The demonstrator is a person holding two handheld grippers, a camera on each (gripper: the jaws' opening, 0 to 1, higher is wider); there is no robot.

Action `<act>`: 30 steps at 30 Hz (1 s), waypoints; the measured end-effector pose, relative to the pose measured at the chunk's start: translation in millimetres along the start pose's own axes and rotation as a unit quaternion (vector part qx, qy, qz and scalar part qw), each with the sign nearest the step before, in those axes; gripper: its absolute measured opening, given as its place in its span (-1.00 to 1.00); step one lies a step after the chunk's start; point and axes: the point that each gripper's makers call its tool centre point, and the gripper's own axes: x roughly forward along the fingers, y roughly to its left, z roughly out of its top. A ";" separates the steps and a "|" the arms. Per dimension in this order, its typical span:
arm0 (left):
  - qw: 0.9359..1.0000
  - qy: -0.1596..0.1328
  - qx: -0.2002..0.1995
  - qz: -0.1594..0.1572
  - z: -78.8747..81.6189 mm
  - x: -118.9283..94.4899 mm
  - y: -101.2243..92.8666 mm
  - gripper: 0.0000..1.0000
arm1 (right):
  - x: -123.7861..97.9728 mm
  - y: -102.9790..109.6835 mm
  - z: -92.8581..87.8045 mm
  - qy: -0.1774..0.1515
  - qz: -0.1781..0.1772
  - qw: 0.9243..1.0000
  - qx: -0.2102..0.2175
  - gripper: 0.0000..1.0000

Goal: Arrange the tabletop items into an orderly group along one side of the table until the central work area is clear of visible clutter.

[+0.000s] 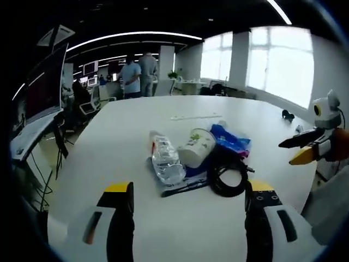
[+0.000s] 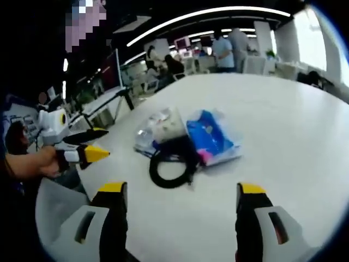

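A small heap lies mid-table on the white table (image 1: 120, 125). It holds a clear plastic bottle (image 1: 165, 159) on its side, a tipped paper cup (image 1: 197, 146), a blue packet (image 1: 232, 139) and a coiled black cable (image 1: 226, 176). My left gripper (image 1: 190, 188) hovers open just short of the heap. In the right gripper view the cable (image 2: 172, 164), blue packet (image 2: 210, 136), bottle (image 2: 146, 134) and cup (image 2: 166, 121) lie ahead of my right gripper (image 2: 182, 188), which is open and empty. Each gripper shows in the other's view, the right gripper (image 1: 301, 148) and the left gripper (image 2: 87, 144), both off to the side of the heap.
A thin white strip (image 1: 196, 115) lies farther back on the table, and a small black object (image 1: 288, 114) sits near the right edge. A monitor (image 1: 46, 82) stands off the table's left. People (image 1: 139, 73) stand beyond the far end. A hand (image 2: 32, 164) holds the left gripper.
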 end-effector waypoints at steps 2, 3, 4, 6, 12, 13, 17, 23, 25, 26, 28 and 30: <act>1.000 0.002 0.005 -0.001 -1.3 4.2 0.9 0.65 | 4.8 0.1 2.2 0.004 0.001 1.000 -0.007 0.58; 1.000 0.003 0.004 -0.002 -1.4 5.6 0.6 0.65 | 6.4 0.0 3.1 0.005 0.002 1.000 -0.008 0.58; 1.000 0.004 0.002 -0.003 -1.9 8.4 1.0 0.65 | 8.7 -0.4 5.2 0.006 0.003 1.000 -0.007 0.58; 1.000 0.008 0.001 -0.002 -3.2 14.5 3.2 0.64 | 11.2 0.1 11.0 0.001 0.007 1.000 0.003 0.58; 1.000 0.019 0.005 0.002 -2.2 32.0 8.7 0.58 | 23.7 -0.5 29.0 0.001 0.011 1.000 -0.009 0.57; 1.000 0.021 0.008 0.002 -1.3 35.2 9.4 0.56 | 26.3 -0.3 32.5 0.002 0.013 1.000 -0.012 0.57; 1.000 0.019 0.006 0.004 3.2 45.7 12.0 0.53 | 33.5 0.0 43.0 0.005 0.017 1.000 -0.023 0.56; 1.000 0.019 -0.004 0.011 5.8 62.0 18.2 0.49 | 42.6 2.5 62.2 0.005 0.021 0.999 -0.046 0.56; 1.000 0.021 -0.007 0.012 5.1 65.6 20.2 0.47 | 46.7 1.8 64.6 0.008 0.022 0.999 -0.048 0.55; 1.000 0.025 -0.010 0.010 3.5 68.3 21.2 0.46 | 48.1 1.8 65.3 0.008 0.022 0.999 -0.048 0.55; 1.000 0.027 -0.011 0.011 2.2 71.4 22.9 0.45 | 51.0 1.4 67.4 0.009 0.021 0.999 -0.049 0.55; 0.999 0.037 -0.009 0.014 -2.7 75.2 25.5 0.43 | 53.5 2.5 68.9 0.011 0.022 0.998 -0.050 0.55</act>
